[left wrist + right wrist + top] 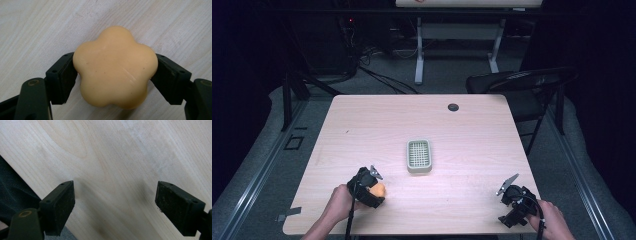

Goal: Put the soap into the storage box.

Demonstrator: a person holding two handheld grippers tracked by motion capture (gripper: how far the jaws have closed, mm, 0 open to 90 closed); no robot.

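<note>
Gripping flower-shaped soap (115, 67), left gripper (115, 75) presses both sides.

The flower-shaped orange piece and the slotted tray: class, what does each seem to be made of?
Flower-shaped piece: probably soap or wax; matte, smooth, with fine scratches and rounded lobes, held in the left gripper. Slotted tray: likely moulded plastic; pale grey-green rim with a gridded insert.

Smooth, waxy flower-shaped soap (115, 68) on a matt pale wood-grain table (37, 30).
</note>
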